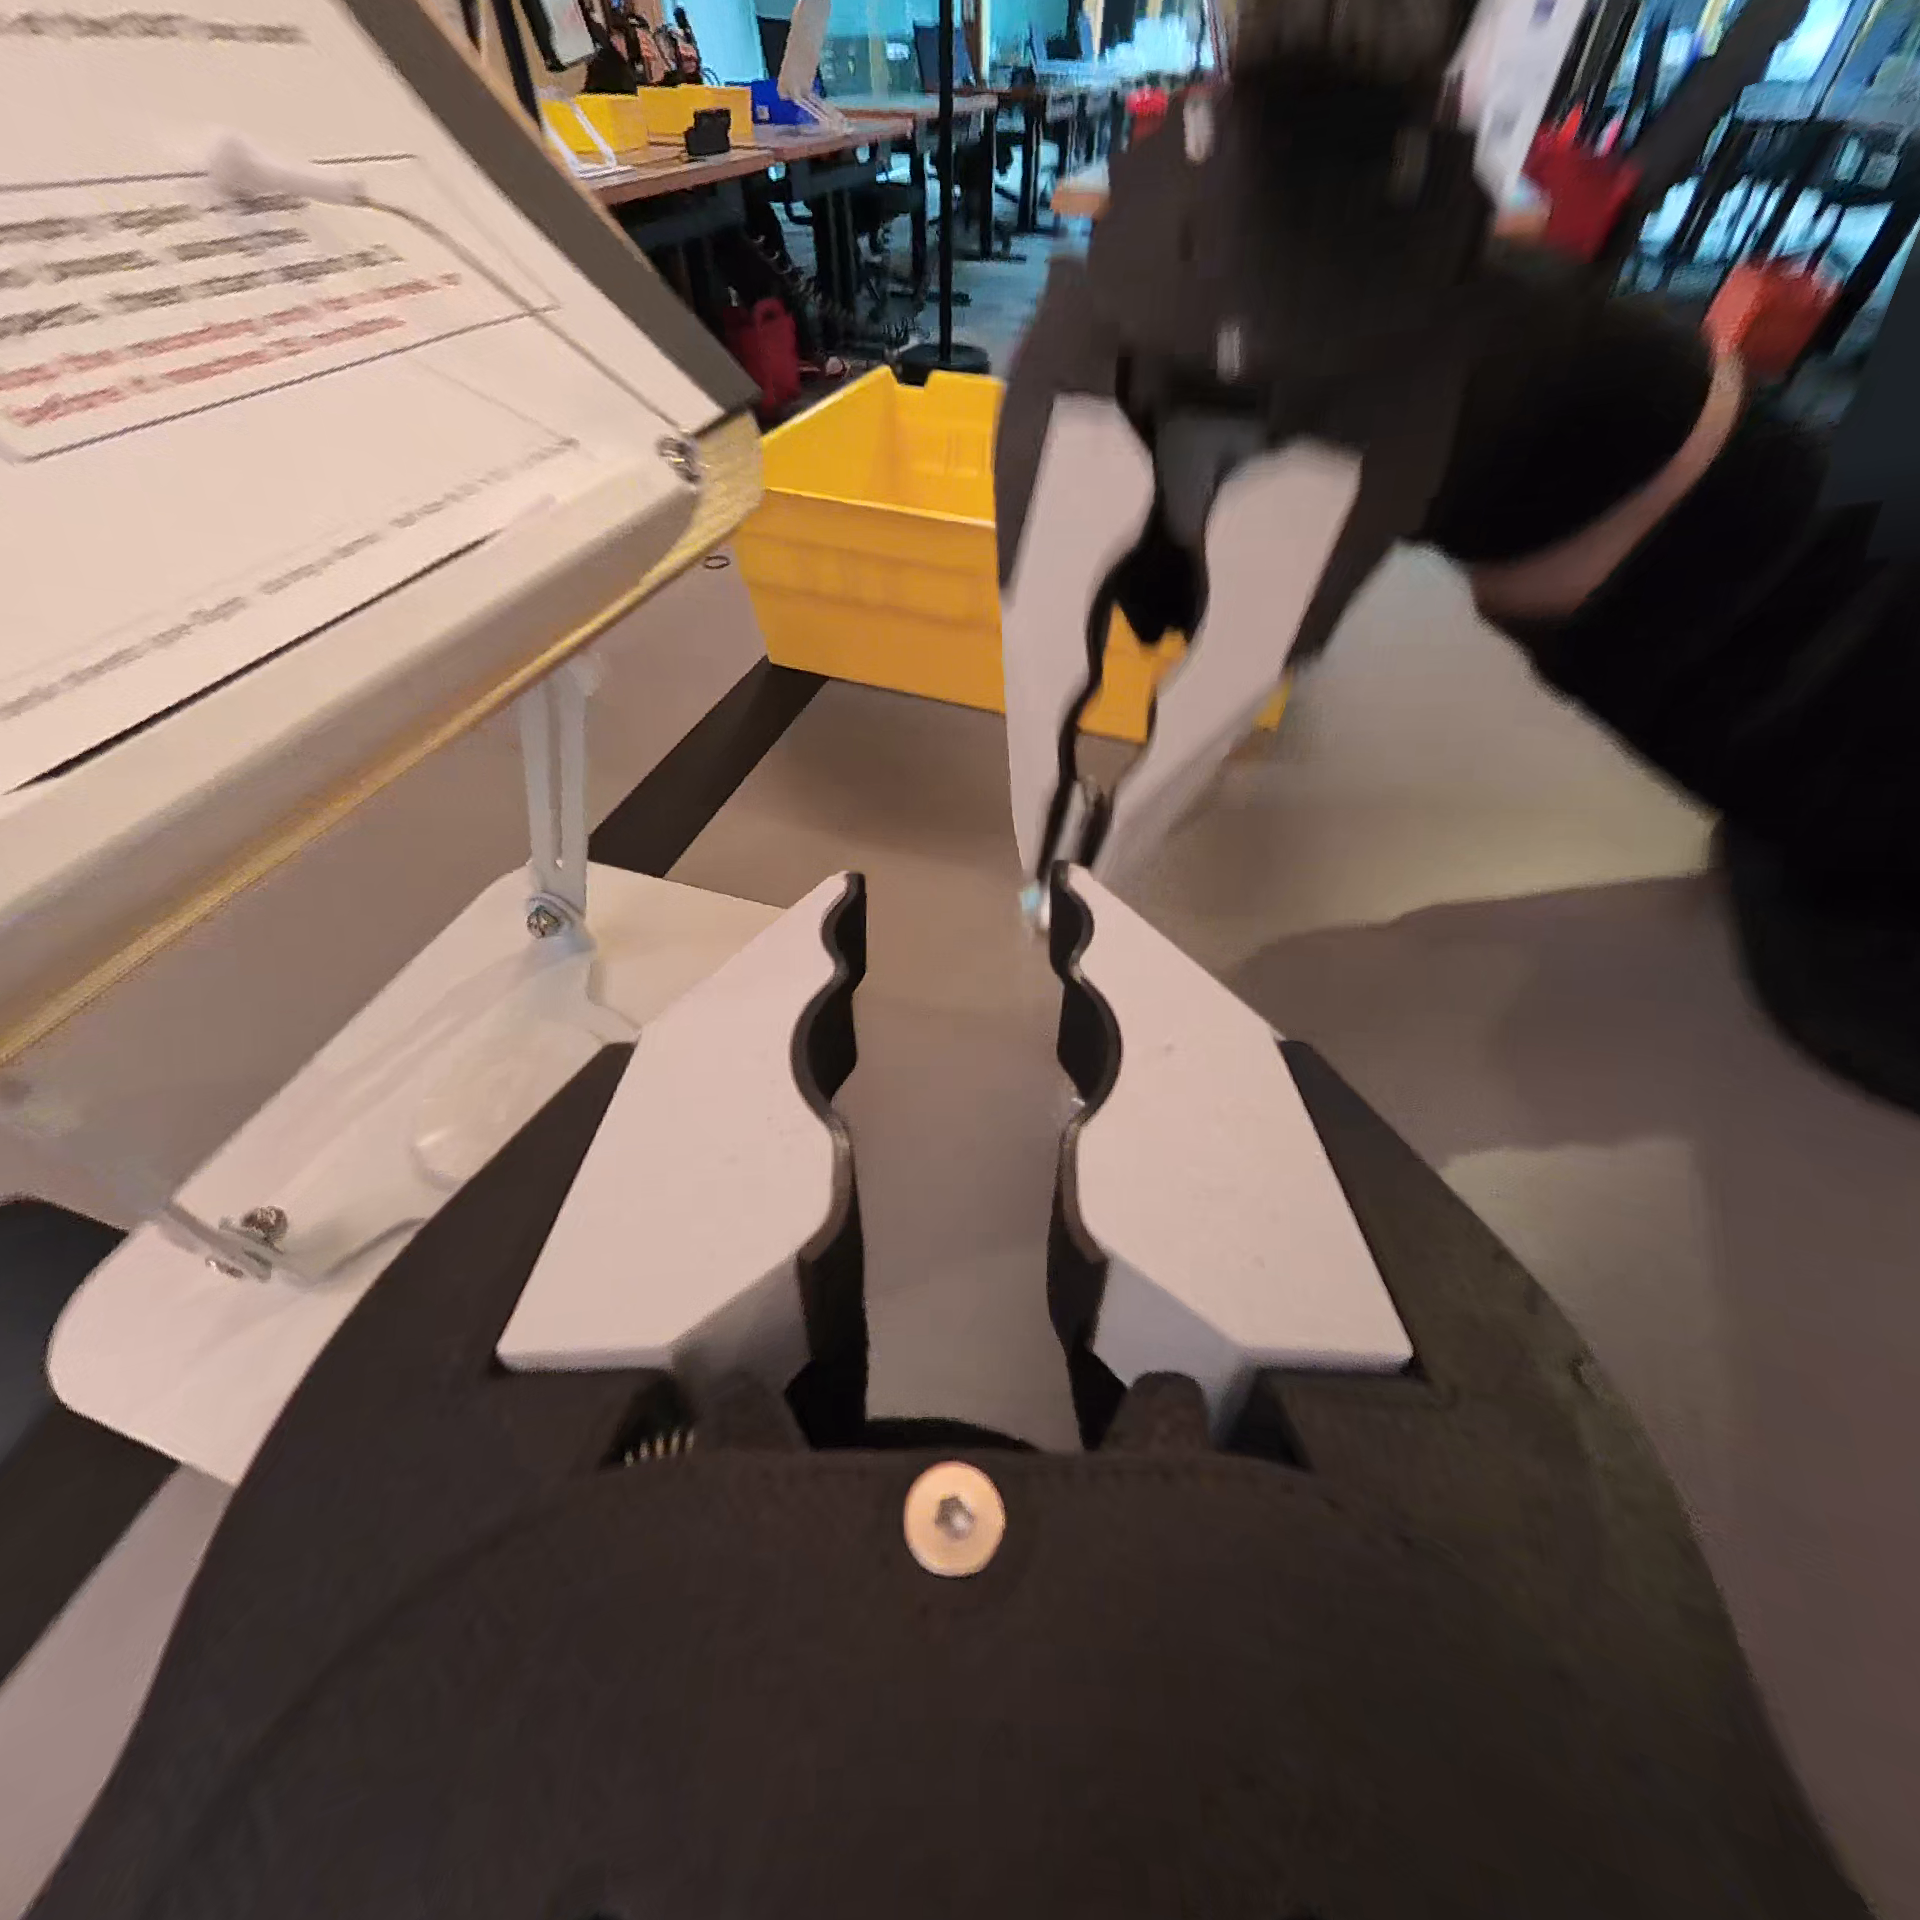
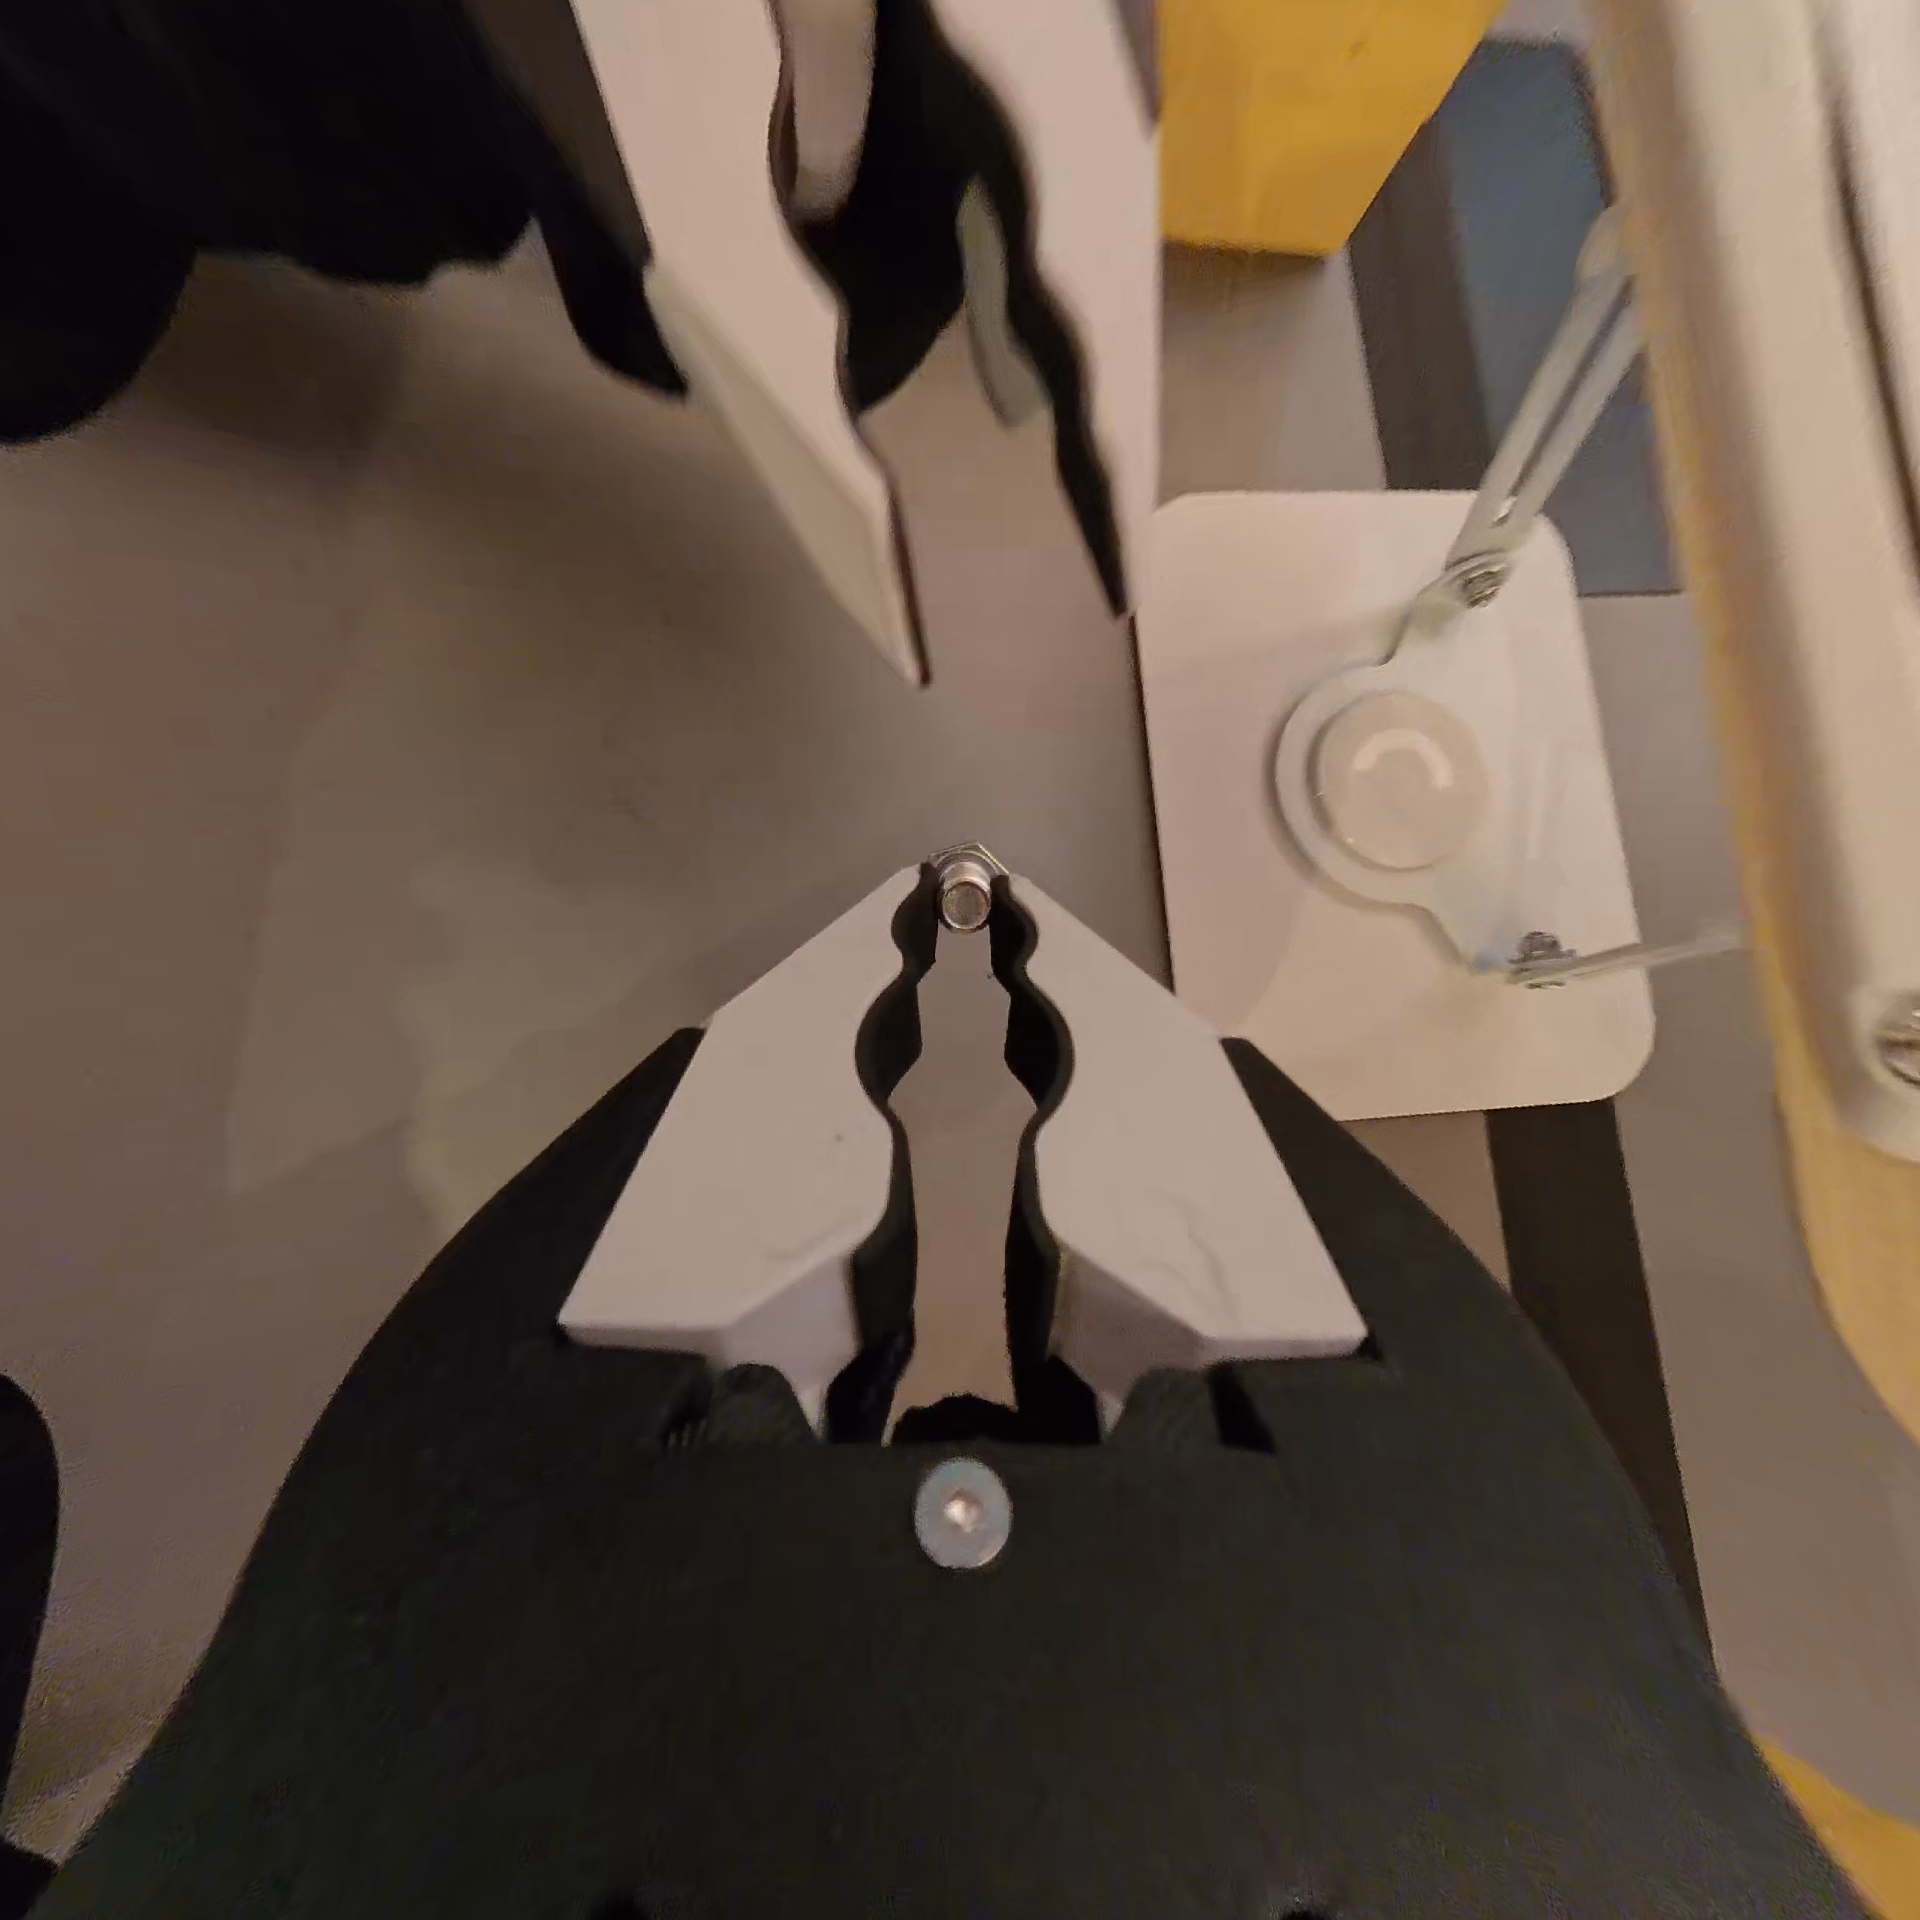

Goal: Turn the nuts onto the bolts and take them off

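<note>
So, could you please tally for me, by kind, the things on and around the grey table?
Grippers: 2, the left gripper open and empty, the right gripper shut on the bolt
Bolt: 1
Nut: 1, on that bolt
Yellow bin: 1
White stand base: 1
Total: 6

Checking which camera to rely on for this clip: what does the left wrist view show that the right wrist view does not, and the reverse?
Only the left wrist view shows the room behind, the full yellow bin and the sheet on the tilted board. Only the right wrist view shows the bolt end-on, pinched at the right gripper tips, with a nut behind it. Both show the grey table, the white stand base and the open, empty left gripper.
</note>
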